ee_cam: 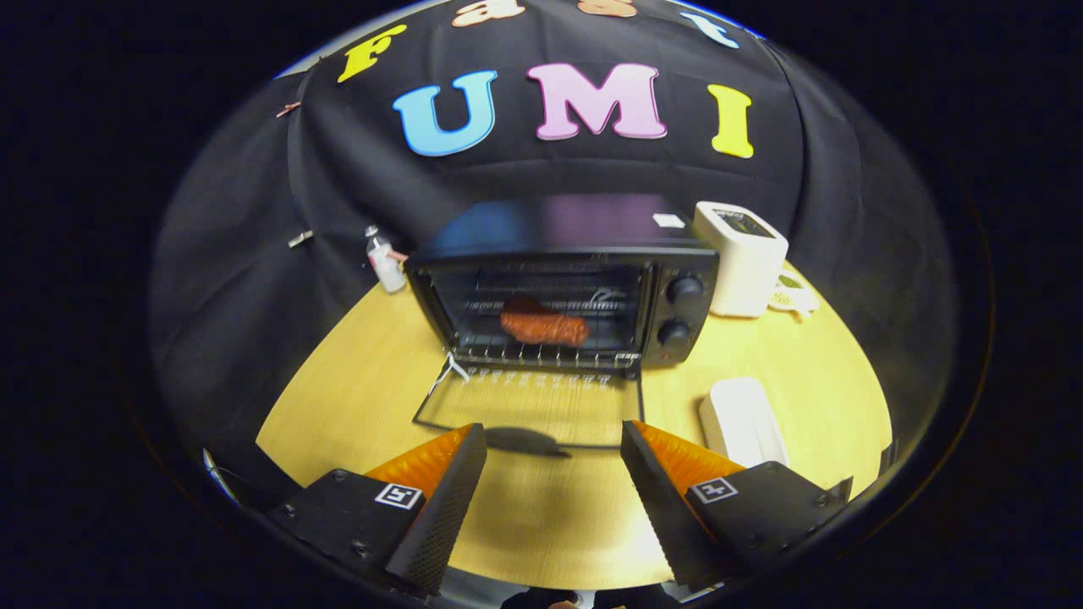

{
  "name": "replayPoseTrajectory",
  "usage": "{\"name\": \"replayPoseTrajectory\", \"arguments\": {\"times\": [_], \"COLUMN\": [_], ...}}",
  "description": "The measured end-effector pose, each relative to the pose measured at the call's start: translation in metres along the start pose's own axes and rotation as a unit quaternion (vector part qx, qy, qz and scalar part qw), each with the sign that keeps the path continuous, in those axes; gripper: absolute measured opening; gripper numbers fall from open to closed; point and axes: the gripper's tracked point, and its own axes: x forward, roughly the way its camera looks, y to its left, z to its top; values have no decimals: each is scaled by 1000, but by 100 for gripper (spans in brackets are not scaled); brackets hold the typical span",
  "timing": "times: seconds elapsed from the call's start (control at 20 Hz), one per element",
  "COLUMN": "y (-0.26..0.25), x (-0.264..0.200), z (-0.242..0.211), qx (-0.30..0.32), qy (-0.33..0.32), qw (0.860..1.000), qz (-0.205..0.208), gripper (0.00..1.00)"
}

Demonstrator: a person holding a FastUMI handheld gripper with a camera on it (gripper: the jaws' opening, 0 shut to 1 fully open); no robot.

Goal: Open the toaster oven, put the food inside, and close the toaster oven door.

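Toaster oven (pixel 563 288) door (pixel 533 406) down, food (pixel 543 326) inside (on rack), gripper (pixel 554 440) fingers apart

A white toaster (pixel 744 258) is standing upright on the round wooden table (pixel 355 397), near its far edge and close to the black cloth wall (pixel 237 279), with a small pale item (pixel 794 296) lying just beside it, too small to identify. A flat white block (pixel 743 420) is lying on the tabletop well in front of the toaster, nearer the table's near edge. A small white bottle (pixel 385 262) with a red mark is standing toward the other side of the table, right against the cloth.
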Motion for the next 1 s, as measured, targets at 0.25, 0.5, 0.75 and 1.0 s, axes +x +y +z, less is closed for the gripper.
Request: {"name": "replayPoseTrajectory", "arguments": {"times": [0.25,0.5,0.75,1.0], "y": [12,19,21,12], "x": [17,40,67,93], "z": [-48,-72,-82,-71], "qx": [-24,-24,-7,23], "qy": [49,76,96,96], "qw": [998,997,995,994], "qz": [5,-1,-14,-42], "gripper": [99,99,99,99]}}
